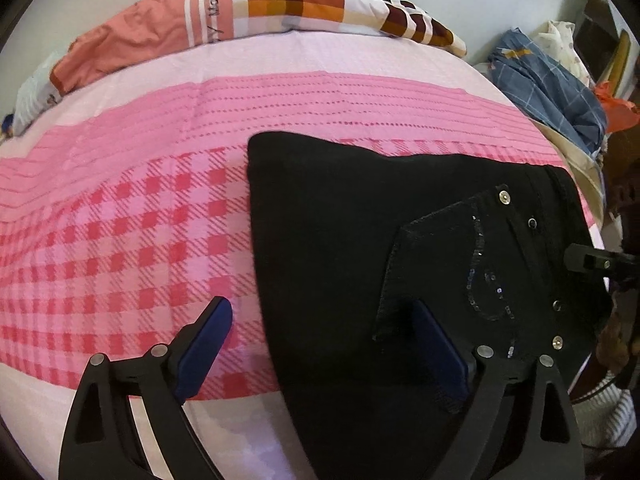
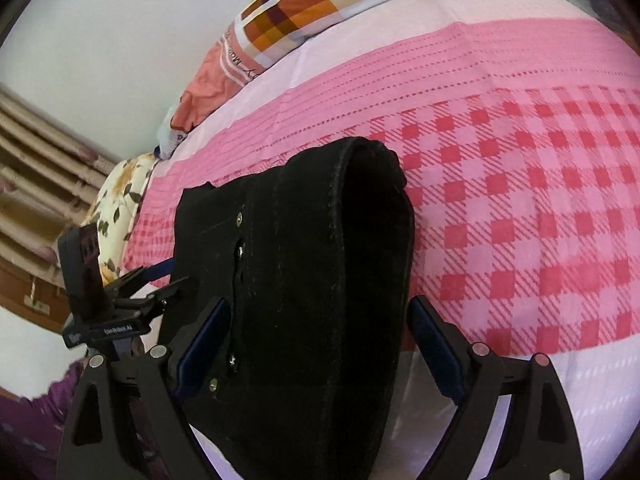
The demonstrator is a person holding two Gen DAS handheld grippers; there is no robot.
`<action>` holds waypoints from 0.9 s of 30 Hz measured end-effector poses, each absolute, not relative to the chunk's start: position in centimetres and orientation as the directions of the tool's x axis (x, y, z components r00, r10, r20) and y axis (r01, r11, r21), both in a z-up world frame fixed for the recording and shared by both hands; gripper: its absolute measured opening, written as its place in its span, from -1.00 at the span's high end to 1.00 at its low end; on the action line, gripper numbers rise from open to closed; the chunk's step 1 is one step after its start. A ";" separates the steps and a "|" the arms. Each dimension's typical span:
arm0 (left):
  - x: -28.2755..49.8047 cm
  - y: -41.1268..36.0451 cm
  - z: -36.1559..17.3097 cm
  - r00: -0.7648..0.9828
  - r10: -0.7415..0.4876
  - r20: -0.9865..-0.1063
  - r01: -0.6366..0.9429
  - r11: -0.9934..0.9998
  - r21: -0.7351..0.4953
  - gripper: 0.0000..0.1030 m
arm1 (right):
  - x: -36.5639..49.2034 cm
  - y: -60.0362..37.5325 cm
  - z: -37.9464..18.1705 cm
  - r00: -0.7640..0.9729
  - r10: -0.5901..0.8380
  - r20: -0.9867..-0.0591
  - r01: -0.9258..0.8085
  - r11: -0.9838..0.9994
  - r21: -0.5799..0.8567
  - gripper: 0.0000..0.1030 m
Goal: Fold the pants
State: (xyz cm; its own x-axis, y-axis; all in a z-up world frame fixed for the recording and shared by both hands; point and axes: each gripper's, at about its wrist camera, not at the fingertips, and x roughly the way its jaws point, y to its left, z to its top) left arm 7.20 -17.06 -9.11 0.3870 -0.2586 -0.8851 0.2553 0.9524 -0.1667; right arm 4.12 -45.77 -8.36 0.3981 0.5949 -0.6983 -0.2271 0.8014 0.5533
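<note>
Black pants (image 1: 340, 240) lie folded on the pink checked bedsheet (image 1: 132, 232), back pocket with sequins and metal studs facing up. My left gripper (image 1: 322, 322) hovers open over their near left edge, one pad above the sheet and the other above the pocket. In the right wrist view the waistband end of the pants (image 2: 320, 260) fills the gap of my right gripper (image 2: 320, 328), whose jaws stand wide on either side without visibly squeezing it. The left gripper (image 2: 172, 276) shows at the pants' far side. A finger (image 1: 588, 261) of the right gripper pokes in at the right edge.
Checked orange and brown pillows (image 1: 280, 4) lie along the head of the bed by the white wall. A heap of blue clothes (image 1: 548, 84) sits off the right side. A floral cushion (image 2: 116, 204) and a curtain (image 2: 36, 176) are to the left. A person's purple sleeve (image 2: 28, 428) shows low.
</note>
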 end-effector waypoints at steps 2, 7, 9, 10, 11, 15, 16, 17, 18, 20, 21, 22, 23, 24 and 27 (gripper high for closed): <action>7.4 -16.9 -9.4 0.371 -0.287 -0.883 0.257 0.946 -0.200 -0.79 | 4.0 -45.4 -8.3 0.392 0.599 -0.698 -0.264 0.800 0.539 -0.86; 7.6 -16.8 -9.4 0.360 -0.340 -0.869 0.302 0.924 -0.236 -0.80 | 4.3 -44.9 -8.3 0.370 0.603 -0.707 -0.274 0.798 0.537 -0.99; 7.8 -17.1 -9.4 0.334 -0.363 -0.870 0.338 0.908 -0.249 -0.80 | 4.6 -45.0 -8.3 0.363 0.615 -0.700 -0.260 0.788 0.557 -0.99; 7.9 -17.2 -9.4 0.322 -0.374 -0.870 0.356 0.899 -0.255 -0.80 | 4.7 -45.3 -8.4 0.362 0.626 -0.691 -0.249 0.779 0.575 -0.99; 8.0 -17.3 -9.4 0.313 -0.379 -0.871 0.366 0.894 -0.257 -0.80 | 4.8 -45.6 -8.5 0.363 0.636 -0.681 -0.240 0.770 0.592 -0.99; 8.5 -17.6 -9.3 0.277 -0.409 -0.869 0.395 0.873 -0.285 -0.80 | 4.9 -45.9 -8.6 0.353 0.660 -0.663 -0.235 0.749 0.620 -0.99; 8.6 -17.6 -9.3 0.270 -0.415 -0.869 0.398 0.870 -0.292 -0.80 | 4.9 -45.9 -8.6 0.344 0.672 -0.655 -0.239 0.738 0.631 -0.98; 8.7 -17.5 -9.2 0.262 -0.425 -0.866 0.399 0.865 -0.303 -0.80 | 4.9 -46.1 -8.7 0.333 0.686 -0.647 -0.238 0.725 0.646 -0.95; 8.8 -17.3 -9.2 0.256 -0.435 -0.863 0.399 0.861 -0.315 -0.80 | 4.8 -46.2 -8.8 0.329 0.693 -0.642 -0.237 0.719 0.654 -0.95; 9.0 -17.1 -9.2 0.252 -0.449 -0.857 0.395 0.856 -0.333 -0.80 | 4.6 -46.5 -9.0 0.303 0.719 -0.626 -0.245 0.694 0.677 -0.95; 8.8 -17.0 -9.3 0.253 -0.449 -0.857 0.394 0.857 -0.333 -0.80 | 4.7 -46.8 -9.2 0.281 0.740 -0.612 -0.247 0.671 0.699 -0.95; 8.8 -17.1 -9.3 0.250 -0.443 -0.861 0.398 0.858 -0.326 -0.80 | 4.8 -47.2 -9.3 0.264 0.760 -0.594 -0.248 0.649 0.719 -0.95; 8.7 -17.3 -9.3 0.241 -0.431 -0.870 0.405 0.859 -0.313 -0.80 | 4.8 -47.6 -9.5 0.252 0.776 -0.579 -0.247 0.630 0.736 -0.95; 8.7 -17.5 -9.3 0.233 -0.423 -0.876 0.413 0.858 -0.305 -0.80 | 5.0 -47.9 -9.6 0.241 0.792 -0.561 -0.241 0.609 0.756 -0.95; 9.0 -17.6 -9.3 0.212 -0.437 -0.874 0.417 0.849 -0.324 -0.80 | 5.3 -48.0 -9.7 0.228 0.803 -0.550 -0.229 0.594 0.771 -0.95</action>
